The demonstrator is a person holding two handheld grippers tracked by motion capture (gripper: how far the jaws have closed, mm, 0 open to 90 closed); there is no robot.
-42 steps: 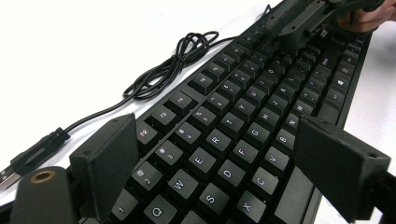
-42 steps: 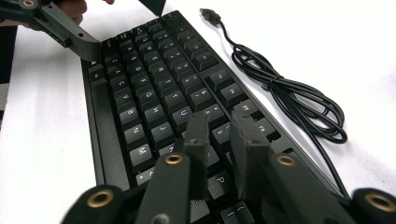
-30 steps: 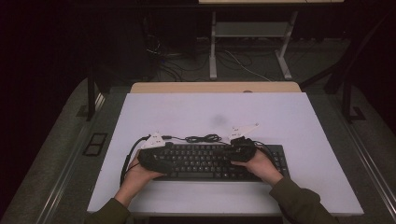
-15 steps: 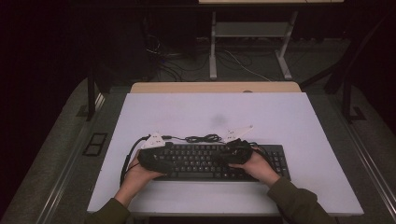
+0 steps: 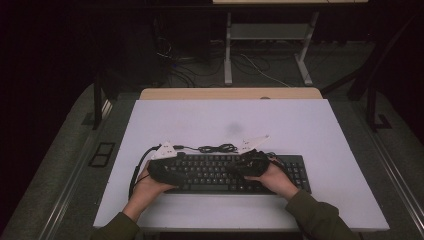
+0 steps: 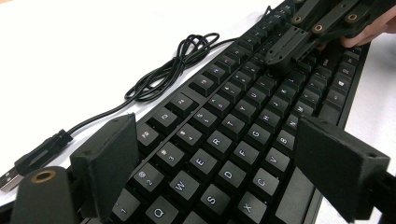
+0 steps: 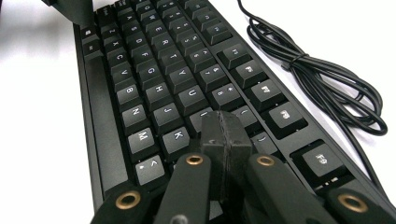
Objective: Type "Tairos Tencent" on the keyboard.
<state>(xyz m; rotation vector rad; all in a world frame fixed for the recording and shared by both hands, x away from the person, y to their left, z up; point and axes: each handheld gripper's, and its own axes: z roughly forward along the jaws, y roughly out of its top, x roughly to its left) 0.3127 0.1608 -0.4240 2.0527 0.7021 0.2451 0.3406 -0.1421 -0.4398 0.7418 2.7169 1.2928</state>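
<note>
**Closed jaws poised to type on a black keyboard**

A pale table (image 5: pixel 320 130) carries a black keyboard (image 5: pixel 227 174) along its near edge, centred before the person. Its bundled black cable (image 6: pixel 175 65) lies coiled on the table just beyond the far edge of the keys, ending in a USB plug (image 6: pixel 32 158) at the left.

The left gripper (image 6: pixel 217 170) hovers over the keyboard's left end with jaws spread wide, holding nothing; Q, W, E, R and the row below sit between them. The right gripper (image 7: pixel 223 135) is pinched fully together into a single blunt tip, empty, resting low over the keys around the middle of the board, by J, K and U.

The work in hand looks like pressing keys with the closed right tip. The next move likely calls for a short, straight dab onto one cap without clipping its neighbours.

Readable legends: letter keys Q, W, E, R, S, D, F, G, C, V, B, N, M, and H, J, K, U; no brand can be made out
</note>
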